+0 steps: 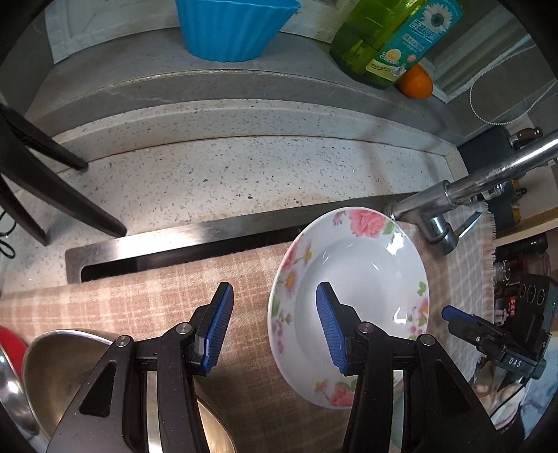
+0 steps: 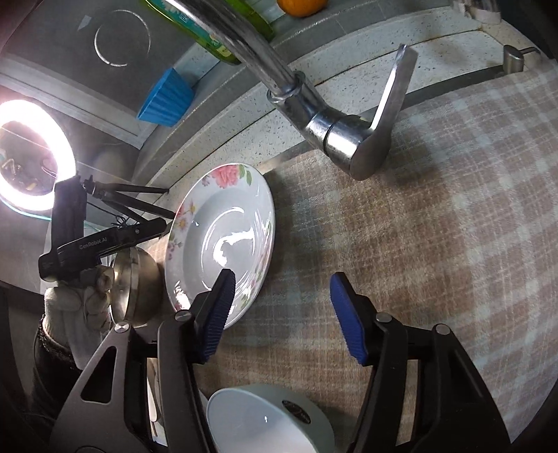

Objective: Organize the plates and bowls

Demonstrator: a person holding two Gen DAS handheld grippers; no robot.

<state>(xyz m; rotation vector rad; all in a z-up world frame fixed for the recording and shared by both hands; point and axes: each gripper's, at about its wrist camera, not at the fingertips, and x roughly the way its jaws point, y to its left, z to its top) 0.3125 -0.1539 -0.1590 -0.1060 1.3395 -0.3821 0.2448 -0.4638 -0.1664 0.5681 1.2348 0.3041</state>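
A white deep plate with pink flowers lies on the checked cloth; it also shows in the right wrist view. My left gripper is open and empty, its right finger over the plate's left side. A steel bowl sits under its left finger, and shows in the right wrist view. My right gripper is open and empty, just right of the plate, its left finger over the plate's rim. A white bowl lies below it.
A chrome tap reaches over the cloth. A blue ribbed cup, a green detergent bottle and an orange stand on the back ledge. A tripod's black legs stand at left. The sink edge shows behind the cloth.
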